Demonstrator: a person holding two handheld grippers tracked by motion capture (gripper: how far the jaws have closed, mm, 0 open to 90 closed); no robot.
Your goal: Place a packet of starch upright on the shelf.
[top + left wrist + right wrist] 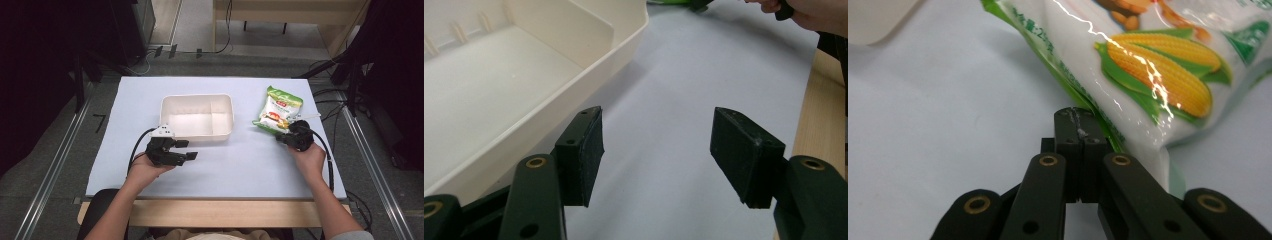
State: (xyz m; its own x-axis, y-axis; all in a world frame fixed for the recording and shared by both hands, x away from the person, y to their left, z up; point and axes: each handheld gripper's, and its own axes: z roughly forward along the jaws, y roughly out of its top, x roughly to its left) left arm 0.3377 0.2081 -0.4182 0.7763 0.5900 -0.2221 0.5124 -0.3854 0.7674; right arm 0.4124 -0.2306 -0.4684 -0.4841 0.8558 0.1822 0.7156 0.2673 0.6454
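Right tongs (pixel 1082 131) closed with nothing held, touching snack bag (pixel 1168 70) edge, left tongs (pixel 656 150) wide open, empty, beside tray (pixel 499 95)

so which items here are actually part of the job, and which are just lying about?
In play:
- snack bag, printed with a corn cob, its near edge at the shut right gripper; grip not certain
- white divided tray, empty
- left gripper, open beside the tray

Lying about:
- cables on the floor beyond the table
- wooden bench at the back
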